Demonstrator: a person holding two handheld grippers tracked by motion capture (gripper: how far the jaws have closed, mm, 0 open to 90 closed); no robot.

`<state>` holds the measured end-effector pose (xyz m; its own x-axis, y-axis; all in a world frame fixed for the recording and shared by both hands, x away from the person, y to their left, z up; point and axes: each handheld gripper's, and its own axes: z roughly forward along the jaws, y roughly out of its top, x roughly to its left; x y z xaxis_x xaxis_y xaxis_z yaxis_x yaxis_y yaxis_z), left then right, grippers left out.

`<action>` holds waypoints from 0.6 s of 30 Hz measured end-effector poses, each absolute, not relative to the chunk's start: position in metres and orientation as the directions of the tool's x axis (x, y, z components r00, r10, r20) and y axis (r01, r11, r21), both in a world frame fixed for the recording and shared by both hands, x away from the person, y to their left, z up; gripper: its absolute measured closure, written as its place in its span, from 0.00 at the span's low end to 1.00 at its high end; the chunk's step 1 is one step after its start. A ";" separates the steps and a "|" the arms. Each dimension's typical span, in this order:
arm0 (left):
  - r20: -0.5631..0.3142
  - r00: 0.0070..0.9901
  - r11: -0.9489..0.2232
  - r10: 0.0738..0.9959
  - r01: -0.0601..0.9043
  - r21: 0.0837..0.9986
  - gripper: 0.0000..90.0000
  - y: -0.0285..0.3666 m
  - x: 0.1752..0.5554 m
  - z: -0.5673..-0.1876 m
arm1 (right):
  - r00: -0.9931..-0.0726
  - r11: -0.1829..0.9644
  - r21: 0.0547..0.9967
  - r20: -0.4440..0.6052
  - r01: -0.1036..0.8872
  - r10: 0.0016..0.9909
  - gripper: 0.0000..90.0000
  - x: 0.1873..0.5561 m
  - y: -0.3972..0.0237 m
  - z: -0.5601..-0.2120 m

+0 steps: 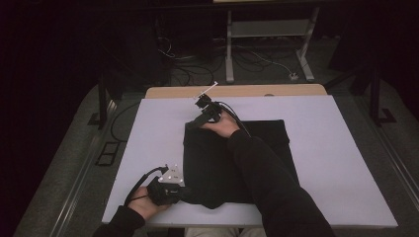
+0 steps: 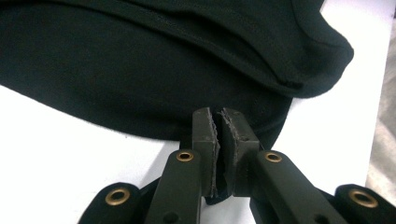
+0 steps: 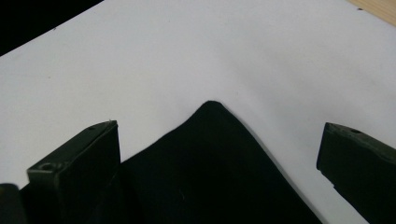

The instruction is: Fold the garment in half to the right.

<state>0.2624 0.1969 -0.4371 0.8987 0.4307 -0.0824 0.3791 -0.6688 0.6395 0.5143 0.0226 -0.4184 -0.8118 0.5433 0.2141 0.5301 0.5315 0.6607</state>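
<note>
The room around the counter (image 1: pixel 148 148) is dark, and the black cloth (image 1: pixel 212 163) shows little of its folds from above; the right sleeve (image 1: pixel 267 173) lies across its middle and hides that part. The cloth sits at the counter's centre, its near edge close to the counter's front edge.

At the near left, the left hand (image 1: pixel 143 202) holds the left tongs (image 1: pixel 185 193) low against the cloth's near-left corner. In the left gripper view these tongs (image 2: pixel 219 135) are clenched, the jaws pressed together at the hem of the cloth (image 2: pixel 140 70); whether fabric is pinched between them is hard to make out, black on black. A rolled or doubled edge curves away up to the right. Bare white counter (image 2: pixel 56 154) lies open to the left of the tongs.

Farther back, the right hand (image 1: pixel 225 126) rests at the cloth's far-left corner with the right tongs (image 1: pixel 202 103) reaching beyond it. In the right gripper view the tongs (image 3: pixel 217 149) are released, jaws wide apart, with a pointed corner of cloth (image 3: pixel 210 163) between them, touching neither tip clearly. Ahead of that corner the counter (image 3: pixel 233 56) is open up to its wooden far edge.

To the right of the cloth, a broad stretch of white counter runs free to the right edge.
</note>
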 end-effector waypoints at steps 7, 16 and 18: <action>-0.068 0.908 -0.663 0.414 0.352 0.661 0.92 0.196 0.263 -0.435 | -0.820 0.550 0.650 0.211 0.524 0.532 0.00 0.518 0.037 -0.428; -0.027 0.918 -0.658 0.395 0.303 0.689 0.92 0.197 0.262 -0.431 | -0.823 0.567 0.639 0.196 0.520 0.533 0.04 0.522 0.050 -0.437; -0.027 0.918 -0.654 0.396 0.302 0.694 0.92 0.198 0.263 -0.430 | -0.823 0.563 0.648 0.184 0.512 0.537 0.09 0.521 0.053 -0.437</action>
